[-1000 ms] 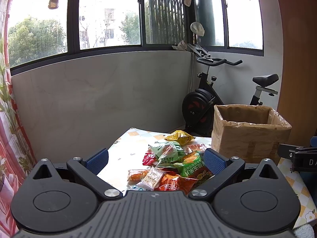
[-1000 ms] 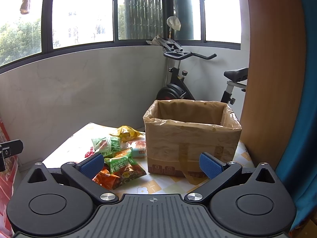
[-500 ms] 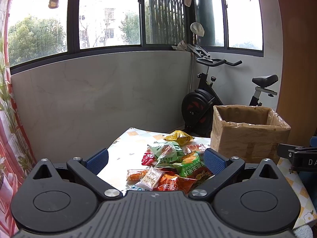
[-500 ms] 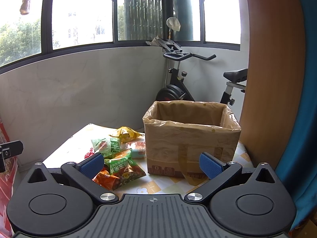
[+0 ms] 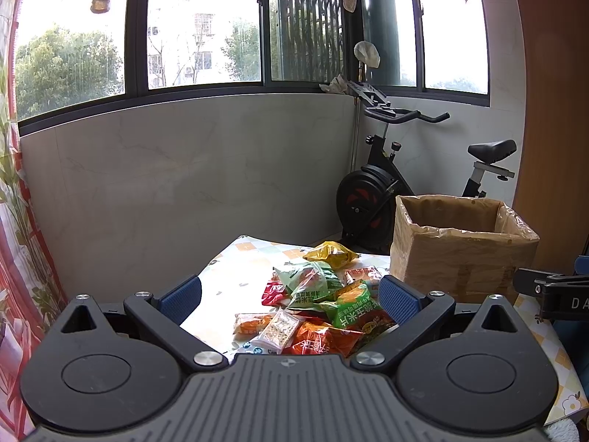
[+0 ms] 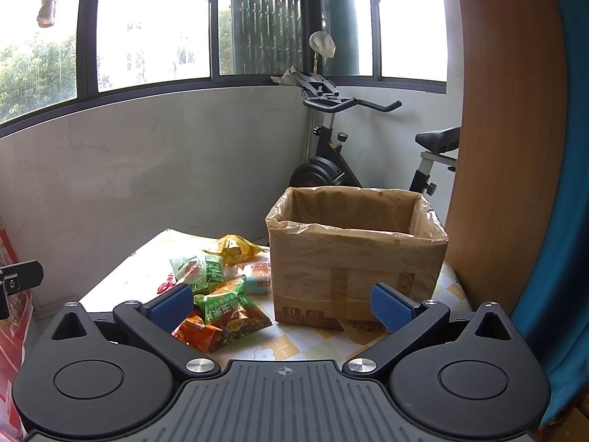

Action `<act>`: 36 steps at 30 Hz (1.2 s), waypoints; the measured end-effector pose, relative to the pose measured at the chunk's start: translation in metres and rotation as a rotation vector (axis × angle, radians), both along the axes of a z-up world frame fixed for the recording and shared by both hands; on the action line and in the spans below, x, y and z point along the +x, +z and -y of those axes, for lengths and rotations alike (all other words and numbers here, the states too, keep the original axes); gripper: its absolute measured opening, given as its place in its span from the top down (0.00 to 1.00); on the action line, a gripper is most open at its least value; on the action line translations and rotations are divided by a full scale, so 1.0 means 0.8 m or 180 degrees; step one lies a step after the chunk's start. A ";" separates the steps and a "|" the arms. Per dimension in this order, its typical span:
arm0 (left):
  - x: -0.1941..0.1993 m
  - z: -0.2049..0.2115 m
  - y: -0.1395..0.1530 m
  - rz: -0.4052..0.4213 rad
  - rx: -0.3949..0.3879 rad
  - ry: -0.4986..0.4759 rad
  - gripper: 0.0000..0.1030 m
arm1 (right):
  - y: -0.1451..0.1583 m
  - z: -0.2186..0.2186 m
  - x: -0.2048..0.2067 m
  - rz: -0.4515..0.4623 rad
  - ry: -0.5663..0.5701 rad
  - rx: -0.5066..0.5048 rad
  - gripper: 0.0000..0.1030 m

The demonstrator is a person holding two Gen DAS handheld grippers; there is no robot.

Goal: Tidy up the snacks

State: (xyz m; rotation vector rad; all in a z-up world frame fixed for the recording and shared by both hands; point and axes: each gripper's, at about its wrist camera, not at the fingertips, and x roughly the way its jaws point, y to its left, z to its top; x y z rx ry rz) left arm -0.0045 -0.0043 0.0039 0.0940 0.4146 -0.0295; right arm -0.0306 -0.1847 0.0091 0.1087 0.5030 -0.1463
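A heap of snack packets lies on the patterned table [image 5: 243,258]: a yellow bag [image 5: 330,254], a pale green bag [image 5: 309,281], a bright green bag [image 5: 359,307], an orange-red bag [image 5: 320,340] and a clear nut bar [image 5: 278,331]. My left gripper [image 5: 289,296] hovers open just short of the heap, holding nothing. To the right stands a cardboard box [image 6: 355,250] lined with a plastic bag. My right gripper [image 6: 281,307] is open and empty in front of the box, with the bright green bag [image 6: 230,307] by its left finger.
An exercise bike [image 5: 383,188] stands behind the table in the corner. A grey tiled wall and windows run along the far side. A floral curtain [image 5: 18,243] hangs at the left, a wooden panel [image 6: 508,147] and blue fabric [image 6: 567,221] at the right.
Both grippers have drifted very slightly; the box and packets sit a touch lower and nearer in the views. Nothing was taken hold of or let go.
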 end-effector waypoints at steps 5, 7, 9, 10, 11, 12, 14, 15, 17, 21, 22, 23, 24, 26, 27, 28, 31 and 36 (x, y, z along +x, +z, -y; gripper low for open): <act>-0.001 0.000 0.002 -0.0003 -0.0018 -0.0005 0.00 | 0.000 0.000 0.000 0.0001 -0.0004 0.0002 0.00; -0.001 -0.001 0.003 -0.0001 -0.0021 -0.0009 0.00 | 0.000 0.000 0.000 0.0000 -0.0002 0.0007 0.00; -0.001 -0.002 0.003 -0.0002 -0.0023 -0.0010 0.00 | 0.001 0.000 -0.001 0.0000 -0.0007 0.0006 0.00; 0.000 -0.002 0.003 -0.0008 -0.0026 -0.0009 0.00 | 0.000 0.000 -0.001 0.0002 -0.0005 0.0005 0.00; 0.000 -0.004 0.002 -0.0012 -0.0033 -0.0010 0.00 | 0.001 0.000 -0.001 0.0003 -0.0006 0.0003 0.00; 0.000 -0.004 0.002 -0.0013 -0.0037 -0.0010 0.00 | 0.000 0.000 -0.001 0.0003 -0.0005 0.0004 0.00; 0.000 -0.005 0.002 -0.0012 -0.0043 -0.0010 0.00 | 0.001 0.000 -0.001 0.0002 -0.0006 0.0006 0.00; 0.000 -0.004 0.002 -0.0011 -0.0044 -0.0012 0.00 | 0.000 0.000 0.000 0.0002 -0.0005 0.0005 0.00; 0.000 -0.004 0.002 -0.0006 -0.0045 -0.0017 0.00 | 0.000 0.000 -0.001 0.0003 -0.0007 0.0005 0.00; 0.001 -0.006 -0.001 -0.0030 -0.0060 -0.0013 0.00 | 0.002 0.001 -0.002 0.0012 -0.0003 0.0002 0.00; 0.002 -0.007 -0.002 -0.0037 -0.0069 -0.0011 0.00 | 0.002 0.001 -0.002 0.0012 -0.0004 0.0004 0.00; 0.002 -0.007 -0.002 -0.0038 -0.0077 -0.0006 0.00 | 0.003 0.001 -0.002 0.0010 -0.0006 0.0005 0.00; 0.002 -0.007 -0.002 -0.0038 -0.0079 0.0003 0.00 | 0.003 0.002 -0.002 0.0008 -0.0006 0.0009 0.00; 0.003 -0.008 -0.003 -0.0035 -0.0071 0.0016 0.00 | 0.004 0.003 -0.001 0.0001 -0.0007 0.0021 0.00; 0.003 -0.008 -0.003 -0.0033 -0.0066 0.0024 0.00 | 0.004 0.004 0.000 -0.0001 -0.0003 0.0034 0.00; 0.004 -0.007 -0.004 -0.0032 -0.0061 0.0029 0.00 | 0.003 0.003 -0.002 0.0004 -0.0003 0.0050 0.00; 0.010 -0.008 -0.006 -0.0016 -0.0014 0.0067 0.00 | -0.004 0.010 0.005 0.0082 0.0044 0.0205 0.00; 0.035 -0.025 -0.009 0.0019 0.0060 0.0224 0.00 | -0.015 0.032 0.031 0.0281 0.0245 0.0432 0.00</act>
